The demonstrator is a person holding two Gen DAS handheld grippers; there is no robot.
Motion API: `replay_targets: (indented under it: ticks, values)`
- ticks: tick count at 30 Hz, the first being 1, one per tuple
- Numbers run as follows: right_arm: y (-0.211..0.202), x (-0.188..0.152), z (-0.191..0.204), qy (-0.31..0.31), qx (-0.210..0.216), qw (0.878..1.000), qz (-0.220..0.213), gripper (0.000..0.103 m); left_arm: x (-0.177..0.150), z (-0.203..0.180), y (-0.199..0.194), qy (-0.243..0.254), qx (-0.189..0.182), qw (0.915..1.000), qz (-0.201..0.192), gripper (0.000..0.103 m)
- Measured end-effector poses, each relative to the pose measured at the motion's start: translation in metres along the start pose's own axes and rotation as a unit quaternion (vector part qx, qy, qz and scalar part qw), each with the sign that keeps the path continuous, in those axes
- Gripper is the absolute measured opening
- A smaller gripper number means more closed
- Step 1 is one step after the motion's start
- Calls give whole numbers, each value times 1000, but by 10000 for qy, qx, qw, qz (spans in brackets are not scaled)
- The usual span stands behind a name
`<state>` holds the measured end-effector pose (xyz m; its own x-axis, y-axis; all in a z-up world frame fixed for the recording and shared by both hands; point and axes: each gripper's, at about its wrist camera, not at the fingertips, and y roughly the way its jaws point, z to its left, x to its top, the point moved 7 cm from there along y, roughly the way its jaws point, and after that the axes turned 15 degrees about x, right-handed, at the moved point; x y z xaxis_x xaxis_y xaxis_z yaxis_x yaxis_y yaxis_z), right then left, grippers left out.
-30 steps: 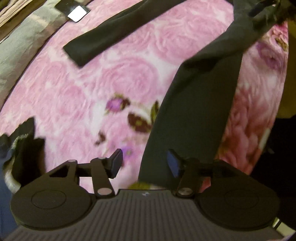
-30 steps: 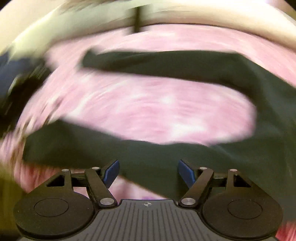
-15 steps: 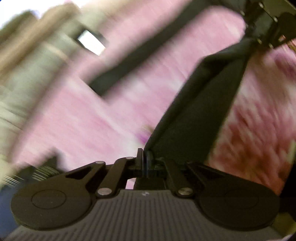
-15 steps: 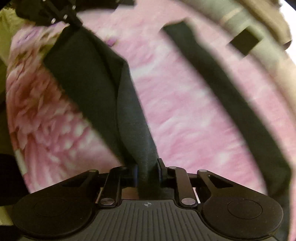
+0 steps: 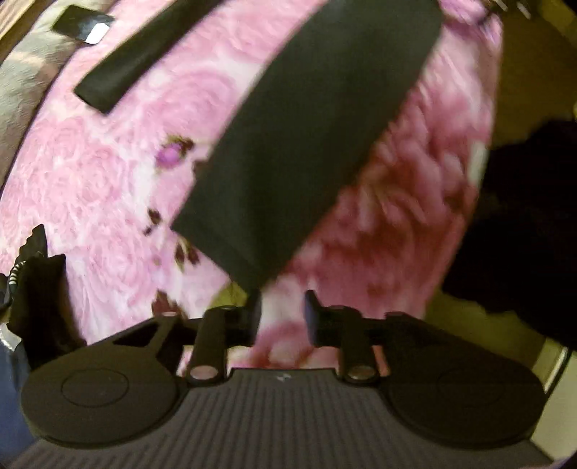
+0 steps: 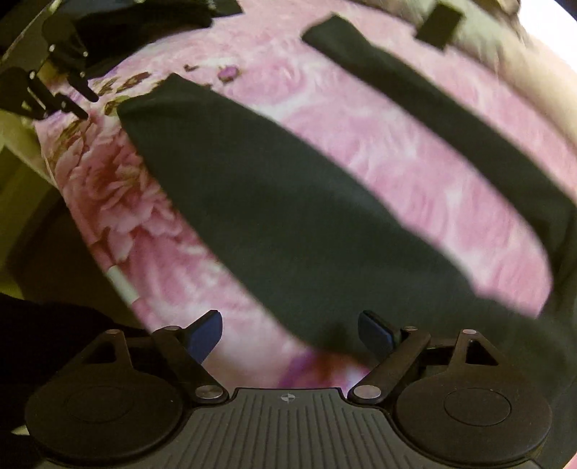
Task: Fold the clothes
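Black trousers lie on a pink floral blanket (image 5: 108, 173). The near leg (image 5: 306, 144) lies flat, and its hem ends just ahead of my left gripper (image 5: 281, 310). That gripper's jaws stand a little apart and are opening, with only blanket between them. The far leg (image 5: 144, 54) stretches across the top left. In the right wrist view the same near leg (image 6: 288, 216) runs diagonally, and its lower edge reaches in between the blue pads (image 6: 205, 332) of my right gripper (image 6: 290, 333). Those jaws are wide and opening, and the pads do not touch the cloth. The left gripper (image 6: 88, 106) shows at the top left.
A small black item with a white label (image 5: 81, 25) lies past the far leg on grey bedding (image 5: 25, 72). A dark crumpled garment (image 5: 39, 288) sits at the blanket's left edge. The blanket's edge (image 6: 119, 281) drops to a yellowish floor (image 6: 21, 180).
Half a second ago both grippers were shut on the near leg and held it taut between them. Both have let go, and the leg now lies flat on the blanket.
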<state>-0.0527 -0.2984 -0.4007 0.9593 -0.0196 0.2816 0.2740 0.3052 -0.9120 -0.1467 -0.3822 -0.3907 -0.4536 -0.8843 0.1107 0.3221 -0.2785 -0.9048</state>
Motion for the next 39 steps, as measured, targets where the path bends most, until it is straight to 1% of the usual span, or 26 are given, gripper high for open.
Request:
replay_targets:
  ticks: [3, 6, 7, 9, 10, 11, 13, 14, 15, 17, 19, 21, 22, 24, 25, 27, 28, 29, 30, 31, 33, 35, 36, 37, 38, 39]
  values:
    - [-12, -7, -9, 450, 36, 9989, -111, 85, 27, 20, 18, -274, 145, 9993, -223, 31]
    - [-26, -12, -39, 1111, -160, 9931, -336, 85, 54, 38, 47, -400, 263, 9983, -344, 32]
    - [-31, -16, -52, 1435, -235, 9884, -431, 85, 60, 41, 56, -418, 256, 9983, -329, 32]
    - [-42, -34, -83, 2212, -468, 9723, -587, 85, 70, 48, 77, -436, 213, 9984, -290, 32]
    - [-49, -46, -98, 2598, -600, 9616, -656, 85, 73, 50, 85, -439, 158, 9986, -256, 32]
    - [-55, -58, -110, 2914, -717, 9511, -731, 85, 74, 49, 91, -438, 51, 9988, -222, 29]
    - [-69, -82, -132, 3451, -1006, 9294, -836, 85, 76, 46, 90, -332, -108, 9993, -159, 10]
    - [-75, -95, -142, 3722, -1127, 9167, -917, 85, 76, 46, 86, -205, -34, 9997, -112, 4]
    - [-82, -108, -151, 3991, -1240, 9029, -1002, 85, 75, 52, 81, -236, 68, 9996, -119, 3]
    - [-94, -133, -168, 4571, -1409, 8690, -1266, 85, 73, 64, 71, -303, 276, 9991, -131, 3]
    - [-107, -158, -182, 5040, -1637, 8342, -1524, 85, 72, 86, 63, -540, 718, 9959, -42, 3]
    - [-121, -184, -196, 5492, -1807, 7937, -1889, 85, 73, 92, 58, -406, 981, 9942, 180, 5]
    - [-126, -197, -204, 5661, -1827, 7777, -2030, 85, 77, 87, 55, -271, 990, 9945, 215, 9]
    - [-136, -222, -219, 5977, -1861, 7448, -2309, 85, 85, 76, 47, -3, 1011, 9945, 282, 13]
    - [-141, -231, -227, 6053, -1846, 7340, -2466, 85, 92, 70, 41, 77, 1092, 9937, 221, 14]
    - [-149, -250, -242, 6192, -1816, 7117, -2778, 85, 116, 54, 31, 62, 1162, 9932, 63, 15]
    - [-153, -257, -250, 6217, -1801, 7032, -2942, 85, 129, 46, 25, 56, 1191, 9929, -18, 16]
    - [-158, -264, -255, 6241, -1762, 6951, -3102, 85, 147, 31, 18, 92, 1094, 9938, -165, 17]
    - [-158, -269, -262, 6285, -1726, 6859, -3238, 85, 165, 15, 10, 127, 997, 9944, -311, 20]
    - [-159, -276, -268, 6371, -1659, 6740, -3352, 85, 183, -1, 3, 166, 899, 9948, -456, 26]
    - [-161, -290, -280, 6526, -1523, 6502, -3579, 85, 217, -36, -5, 431, 654, 9943, -716, 31]
    - [-163, -295, -285, 6523, -1378, 6385, -3844, 84, 256, -77, -13, 753, 369, 9921, -934, 31]
    - [-164, -297, -287, 6519, -1304, 6324, -3975, 82, 271, -93, -16, 843, 258, 9910, -1012, 31]
    - [-166, -299, -290, 6512, -1237, 6269, -4093, 67, 286, -108, -19, 933, 148, 9896, -1089, 31]
    - [-167, -301, -293, 6499, -1210, 6273, -4117, 51, 301, -124, -22, 1022, 38, 9879, -1166, 31]
    - [-169, -305, -298, 6543, -1129, 6242, -4118, 41, 316, -137, -24, 1096, -32, 9863, -1235, 31]
